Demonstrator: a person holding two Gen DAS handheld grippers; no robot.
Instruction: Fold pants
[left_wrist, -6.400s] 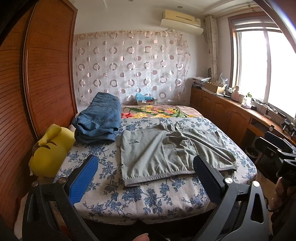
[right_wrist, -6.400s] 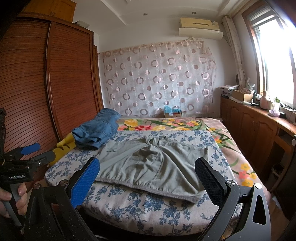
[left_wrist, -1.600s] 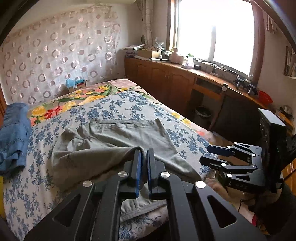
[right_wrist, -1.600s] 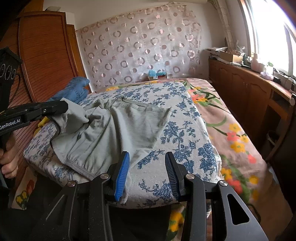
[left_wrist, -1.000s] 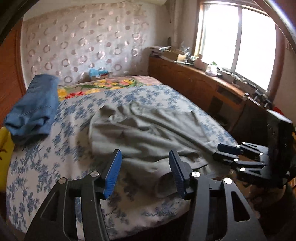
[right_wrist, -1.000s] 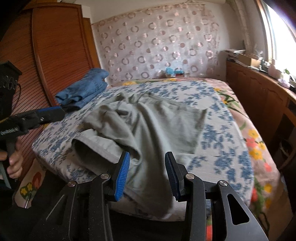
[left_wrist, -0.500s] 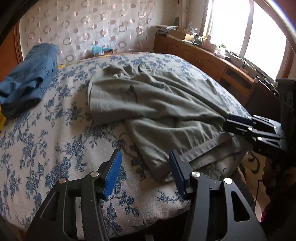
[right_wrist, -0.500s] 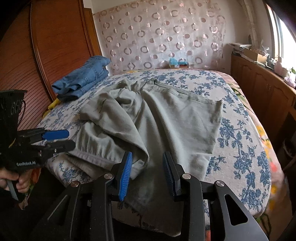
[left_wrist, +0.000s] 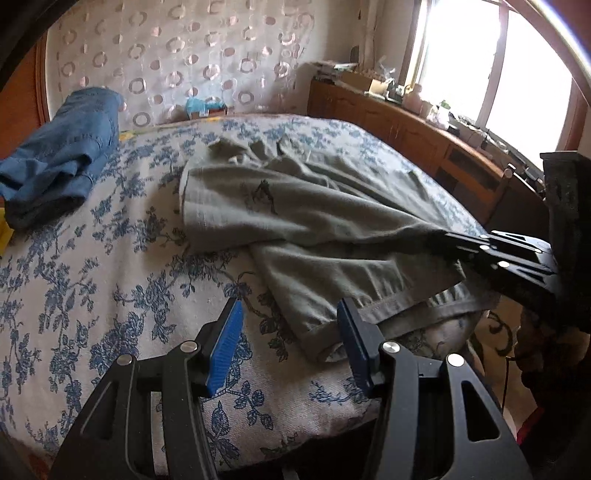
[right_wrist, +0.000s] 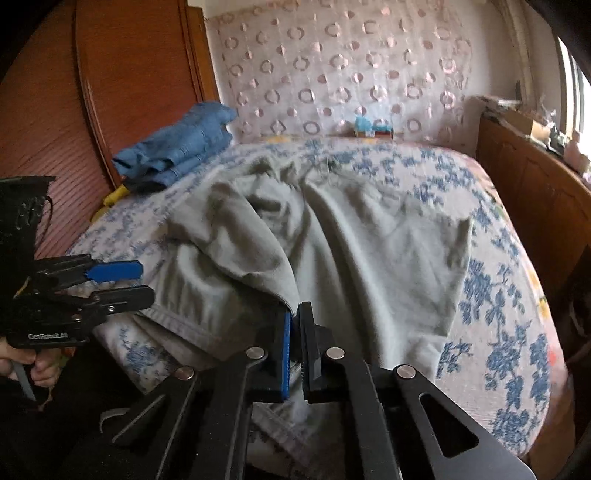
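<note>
**On the bed's near edge: one corner pinched, one loose**

Across the flowered bed (left_wrist: 92, 295) lie your grey pants (left_wrist: 295, 221), one leg thrown over the other and the hems hanging at the near edge. Your right gripper (right_wrist: 294, 332) has just clamped its fingers on a folded-over edge of the cloth. The left gripper (left_wrist: 288, 332) stands half open above the hem, gripping nothing.

The bite looks thin; pull hard or sideways and the cloth may slip free, or the whole garment may drag off the bed. Lifting with only one side held will likely twist the fold.

Count: one pair of grey pants, one heap of blue jeans (left_wrist: 59, 162) well apart, two grippers.
</note>
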